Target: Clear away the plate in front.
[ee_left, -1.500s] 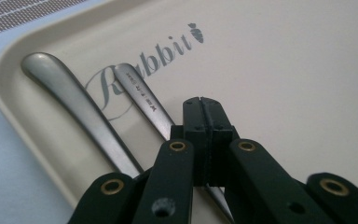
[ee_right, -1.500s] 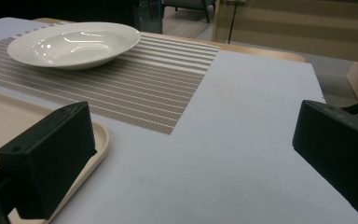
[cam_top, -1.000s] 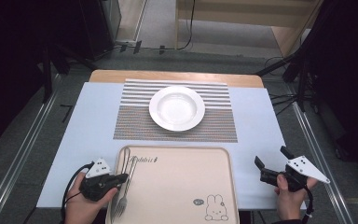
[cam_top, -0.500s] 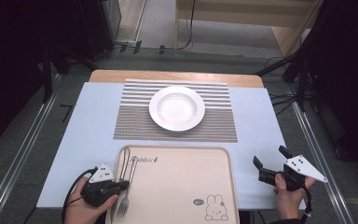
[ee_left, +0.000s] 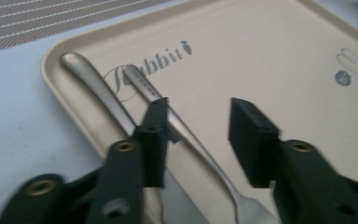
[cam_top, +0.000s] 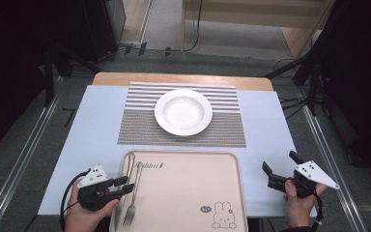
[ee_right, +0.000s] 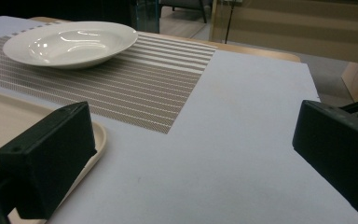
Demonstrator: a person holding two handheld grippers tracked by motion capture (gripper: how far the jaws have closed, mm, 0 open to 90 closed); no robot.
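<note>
A beige tray [cam_top: 188, 193] printed with a rabbit lies at the near edge of the table. A fork [cam_top: 132, 198] and a knife [cam_top: 127, 166] lie side by side along its left side. My left gripper [cam_top: 127, 185] reaches over the tray's left rim. Its jaws have just been opening. In the left gripper view the fork [ee_left: 200, 151] runs between the open jaws of this gripper [ee_left: 198, 135] without touching the pads, and the knife [ee_left: 98, 91] lies just outside the left jaw. My right gripper [cam_top: 279, 162] rests open and empty to the right of the tray.
A white deep plate [cam_top: 183, 112] sits on a striped placemat [cam_top: 140, 128] beyond the tray, on a light blue table cover [cam_top: 94, 121]. From the right gripper [ee_right: 191, 154], the plate [ee_right: 70, 42] is far left and the tray corner [ee_right: 0, 112] near left.
The left gripper's jaws, shut over the fork handle before, now stand apart. The fork lies where it was on the tray. The right hand has not moved.
</note>
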